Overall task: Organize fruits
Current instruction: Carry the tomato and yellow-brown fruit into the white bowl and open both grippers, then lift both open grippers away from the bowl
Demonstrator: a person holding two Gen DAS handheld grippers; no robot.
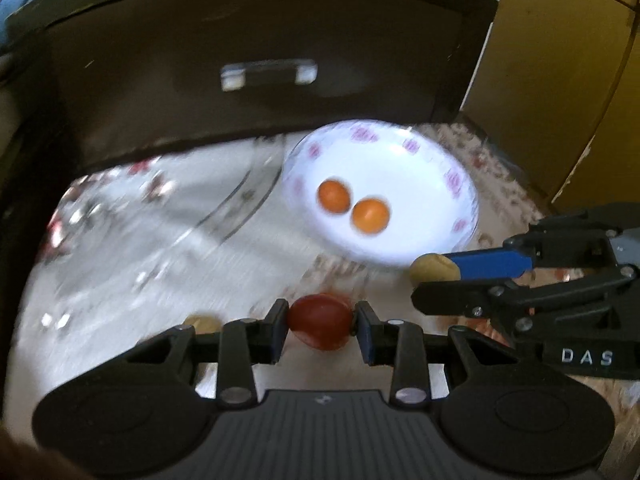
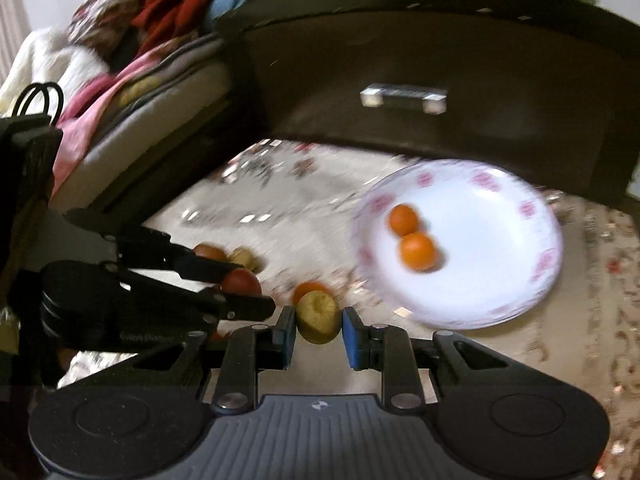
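My left gripper (image 1: 320,326) is shut on a red fruit (image 1: 320,322); it also shows in the right wrist view (image 2: 244,292), where the red fruit (image 2: 240,282) sits between its jaws. My right gripper (image 2: 319,328) is shut on a yellow-brown fruit (image 2: 318,316); in the left wrist view it (image 1: 434,278) holds that fruit (image 1: 432,267) near the plate's front edge. A white plate with pink marks (image 1: 400,160) (image 2: 500,200) holds two oranges (image 1: 333,196) (image 1: 370,216) (image 2: 404,220) (image 2: 418,251).
Loose fruits lie on the patterned carpet: an orange one (image 2: 310,289), a yellow one (image 2: 244,258) and a reddish one (image 2: 210,252); another yellow one (image 1: 204,322) lies by my left fingers. A dark cabinet with a metal handle (image 1: 268,72) stands behind. A yellow door (image 1: 560,80) is right.
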